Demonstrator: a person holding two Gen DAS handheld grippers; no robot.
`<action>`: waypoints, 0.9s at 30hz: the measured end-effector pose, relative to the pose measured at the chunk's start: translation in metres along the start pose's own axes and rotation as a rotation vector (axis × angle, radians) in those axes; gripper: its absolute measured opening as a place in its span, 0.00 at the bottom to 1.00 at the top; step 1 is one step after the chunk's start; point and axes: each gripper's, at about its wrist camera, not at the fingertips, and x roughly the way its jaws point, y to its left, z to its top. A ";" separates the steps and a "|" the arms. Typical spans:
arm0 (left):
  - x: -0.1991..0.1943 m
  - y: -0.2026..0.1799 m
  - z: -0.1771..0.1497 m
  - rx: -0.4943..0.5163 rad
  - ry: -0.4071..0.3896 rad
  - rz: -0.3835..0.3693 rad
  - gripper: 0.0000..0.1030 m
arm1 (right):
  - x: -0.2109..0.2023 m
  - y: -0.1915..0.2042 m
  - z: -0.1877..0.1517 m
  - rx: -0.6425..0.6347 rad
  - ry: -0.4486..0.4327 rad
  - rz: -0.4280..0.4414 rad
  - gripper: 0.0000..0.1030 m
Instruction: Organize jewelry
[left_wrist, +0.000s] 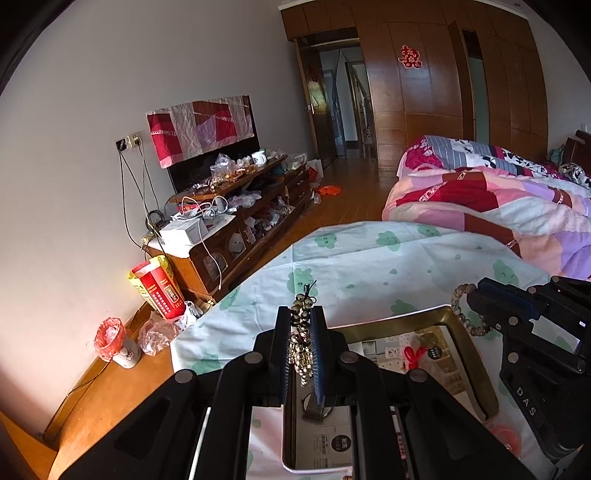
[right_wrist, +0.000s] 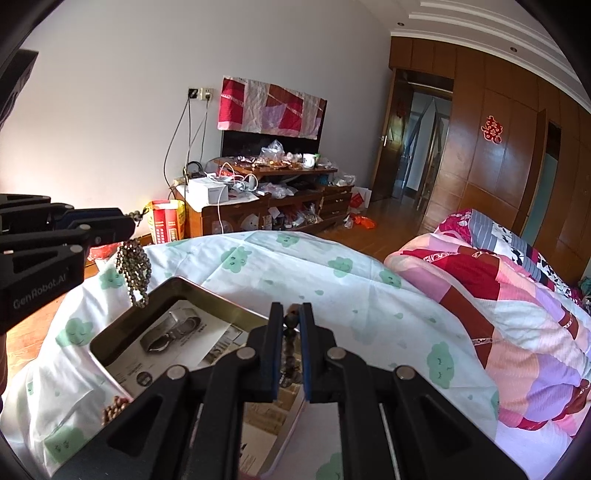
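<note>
My left gripper (left_wrist: 300, 319) is shut on a dark, mottled bead strand (left_wrist: 301, 343) that hangs bunched over the open metal tin (left_wrist: 458, 332); it also shows in the right wrist view (right_wrist: 133, 271) under the left gripper (right_wrist: 127, 221). My right gripper (right_wrist: 291, 314) is shut on a brown bead bracelet (right_wrist: 290, 347) above the tin (right_wrist: 122, 325). In the left wrist view that bracelet (left_wrist: 461, 308) loops out of the right gripper (left_wrist: 476, 295). The tin lies on a white sheet (right_wrist: 369, 295) and is lined with printed paper.
More brown beads (right_wrist: 114, 406) lie on the sheet beside the tin's near rim. A pink patchwork quilt (right_wrist: 517, 314) is heaped to the right. A cluttered wooden cabinet (right_wrist: 273, 199) stands by the far wall, with a red box (left_wrist: 159, 291) on the floor.
</note>
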 end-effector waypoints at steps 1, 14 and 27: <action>0.005 0.000 -0.001 -0.003 0.010 0.002 0.10 | 0.003 0.000 0.000 -0.003 0.005 -0.002 0.10; 0.046 -0.001 -0.016 0.011 0.090 0.018 0.10 | 0.039 0.007 -0.011 -0.037 0.091 -0.024 0.10; 0.062 -0.001 -0.027 0.014 0.131 0.022 0.10 | 0.051 0.010 -0.019 -0.043 0.136 -0.039 0.10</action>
